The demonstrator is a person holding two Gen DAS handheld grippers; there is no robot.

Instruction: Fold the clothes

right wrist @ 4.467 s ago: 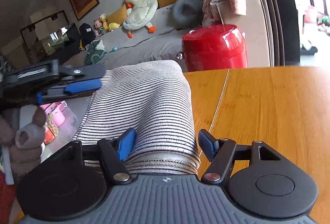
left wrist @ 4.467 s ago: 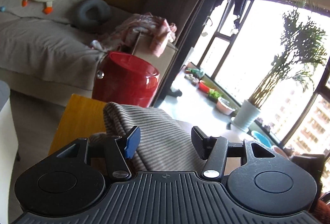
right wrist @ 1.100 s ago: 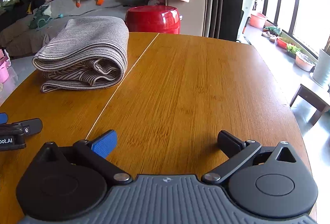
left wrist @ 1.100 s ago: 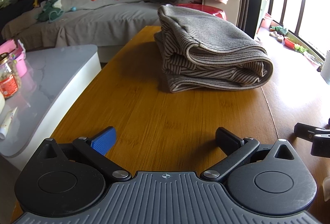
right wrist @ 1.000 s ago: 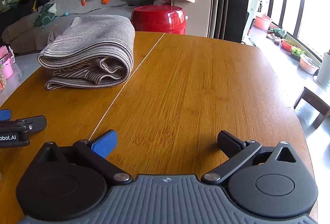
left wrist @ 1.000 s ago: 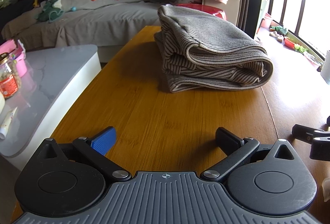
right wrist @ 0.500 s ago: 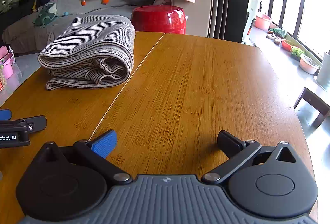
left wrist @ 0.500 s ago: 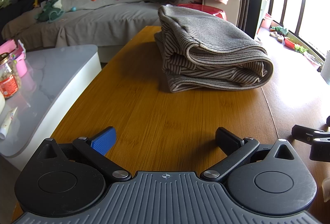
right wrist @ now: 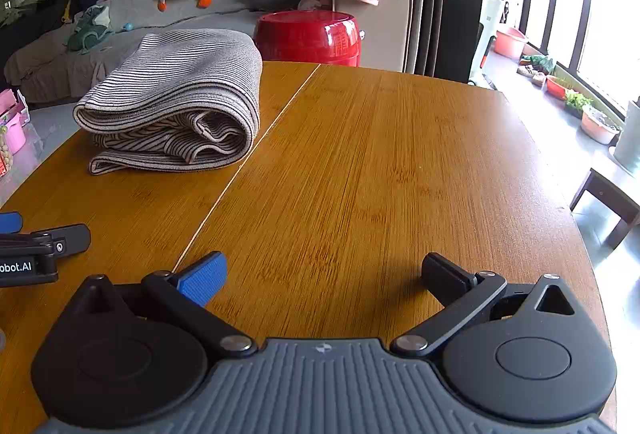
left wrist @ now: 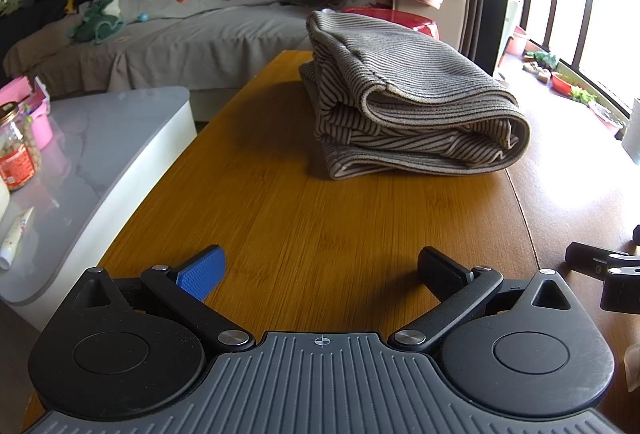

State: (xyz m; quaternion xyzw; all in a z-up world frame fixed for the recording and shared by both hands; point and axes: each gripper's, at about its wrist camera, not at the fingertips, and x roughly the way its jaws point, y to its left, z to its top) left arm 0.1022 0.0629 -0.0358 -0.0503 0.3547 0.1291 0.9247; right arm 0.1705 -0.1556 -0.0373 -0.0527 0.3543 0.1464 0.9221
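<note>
A grey striped garment (left wrist: 408,102) lies folded in a thick stack on the wooden table (left wrist: 320,218); it also shows in the right wrist view (right wrist: 176,102) at the far left of the table (right wrist: 380,170). My left gripper (left wrist: 320,270) is open and empty, low over the table's near edge, well short of the garment. My right gripper (right wrist: 324,274) is open and empty, to the right of the garment. Each gripper shows at the edge of the other's view.
A white side table (left wrist: 92,158) with a jar and a tube stands left of the wooden table. A red stool (right wrist: 308,36) and a grey sofa (left wrist: 172,34) with plush toys lie beyond. A dark stool (right wrist: 608,202) stands at the right.
Since 4.5 s ago both grippers let go of the garment and drew back to the near edge. Over the last second nothing has visibly moved.
</note>
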